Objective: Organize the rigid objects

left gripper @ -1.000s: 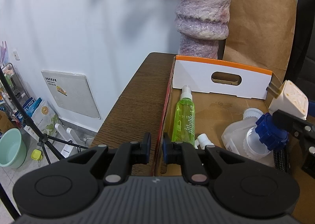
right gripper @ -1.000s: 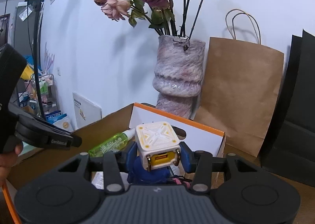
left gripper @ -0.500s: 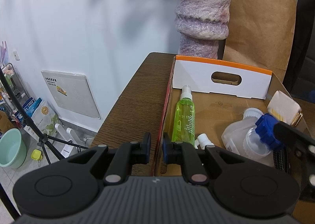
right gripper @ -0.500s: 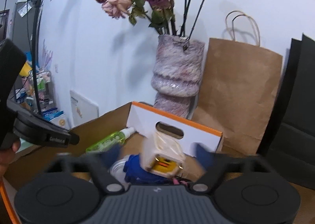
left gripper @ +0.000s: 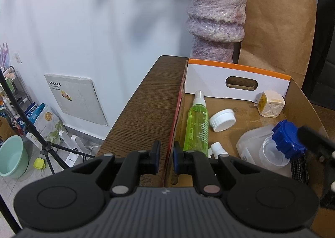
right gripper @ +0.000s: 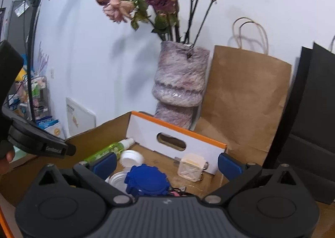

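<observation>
Nearest, the left gripper (left gripper: pixel 165 155) is clamped on the near wall of the cardboard box (left gripper: pixel 175 112), holding it steady. The right gripper (right gripper: pixel 166 163) has just been opening – its jaws stand wide with nothing between them. Farther in, the cream plug adapter (right gripper: pixel 191 166) it held a moment ago now lies on the box floor by the white end panel (right gripper: pixel 146 131) – so this item looks put away.

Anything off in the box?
Loose white cap lies apart from any container in the cardboard box. The cream plug adapter rests tipped on its side by the white end panel. Nothing spilled.
</observation>
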`<state>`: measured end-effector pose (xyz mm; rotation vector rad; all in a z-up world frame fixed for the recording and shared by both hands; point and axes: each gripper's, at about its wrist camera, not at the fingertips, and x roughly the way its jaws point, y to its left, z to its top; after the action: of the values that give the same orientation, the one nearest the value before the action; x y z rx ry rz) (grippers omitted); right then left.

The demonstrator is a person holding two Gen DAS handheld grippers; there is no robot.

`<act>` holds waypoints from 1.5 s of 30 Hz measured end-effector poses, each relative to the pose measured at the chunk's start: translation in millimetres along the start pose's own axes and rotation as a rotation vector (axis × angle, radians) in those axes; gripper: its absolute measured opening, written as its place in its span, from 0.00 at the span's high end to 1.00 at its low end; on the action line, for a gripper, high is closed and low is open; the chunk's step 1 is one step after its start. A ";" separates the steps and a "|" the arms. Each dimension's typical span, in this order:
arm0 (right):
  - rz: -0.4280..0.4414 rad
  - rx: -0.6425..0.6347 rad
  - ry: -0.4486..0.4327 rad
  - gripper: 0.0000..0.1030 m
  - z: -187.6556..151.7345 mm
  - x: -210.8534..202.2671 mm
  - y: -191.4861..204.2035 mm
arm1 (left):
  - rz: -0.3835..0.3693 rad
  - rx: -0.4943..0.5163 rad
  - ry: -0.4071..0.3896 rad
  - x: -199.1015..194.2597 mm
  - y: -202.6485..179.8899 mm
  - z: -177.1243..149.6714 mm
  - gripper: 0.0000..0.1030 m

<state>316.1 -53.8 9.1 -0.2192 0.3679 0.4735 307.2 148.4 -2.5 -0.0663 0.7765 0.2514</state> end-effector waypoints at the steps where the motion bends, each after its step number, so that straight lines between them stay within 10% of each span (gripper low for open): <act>1: -0.014 0.009 -0.010 0.00 -0.2 -2.2 -1.1 | 0.004 0.001 0.002 0.1 -0.5 0.3 0.87; 8: -0.063 0.044 -0.053 0.00 1.2 -34.5 -11.3 | 0.059 0.036 -0.061 -16.5 -12.1 8.1 0.51; 13: -0.081 0.086 -0.092 0.00 0.3 -75.3 -19.2 | 0.019 0.101 -0.224 -74.0 -28.9 8.3 0.00; 29: -0.145 0.140 -0.190 0.00 -39.0 -258.0 1.7 | -0.081 0.134 -0.384 -241.1 -49.9 -93.0 0.00; 45: -0.172 0.203 -0.085 0.00 -122.8 -325.3 25.3 | -0.113 0.123 -0.367 -273.0 -41.7 -216.8 0.00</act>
<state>-0.9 -198.4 22.1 -0.0323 0.3085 0.2728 -17.9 20.7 32.8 0.0514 0.4198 0.1034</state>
